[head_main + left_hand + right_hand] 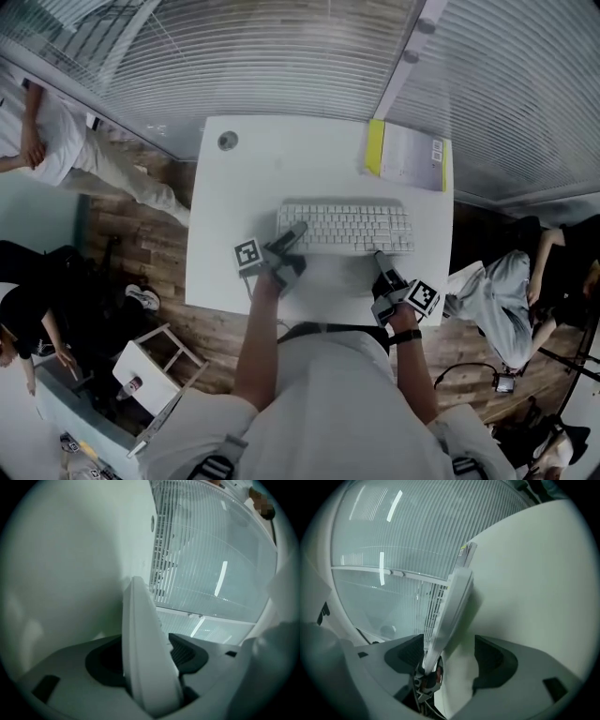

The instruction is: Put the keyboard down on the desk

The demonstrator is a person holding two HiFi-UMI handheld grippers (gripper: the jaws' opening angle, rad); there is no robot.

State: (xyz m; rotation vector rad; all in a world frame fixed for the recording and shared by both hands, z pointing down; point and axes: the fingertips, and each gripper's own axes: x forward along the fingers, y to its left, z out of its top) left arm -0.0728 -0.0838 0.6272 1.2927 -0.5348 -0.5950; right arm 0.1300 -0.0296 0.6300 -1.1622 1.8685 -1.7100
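Only in the head view: the whole white keyboard [345,228], keys up, over the near half of the white desk [281,169], just ahead of the person's chest. Also there alone: a yellow-edged box [408,155] at the far right corner, well apart from the keyboard, and a round grommet [227,141] far left.

Long axis left to right across that picture, parallel to the desk's near edge; short sides toward the two grippers' flanks. Hard to tell from above whether fully resting on the desk or a shade off it.

Only in the left gripper view: the left gripper [292,236] clamped on the keyboard's thin edge, both dark pads against it, at the left end.

Only in the right gripper view: the right gripper [382,261] with jaws spread wide, the keyboard's edge against one pad [410,656], a clear gap to the other pad [492,660], so no grip there; a band of shadow between keyboard and desk, ribbed glass wall [393,550] beyond
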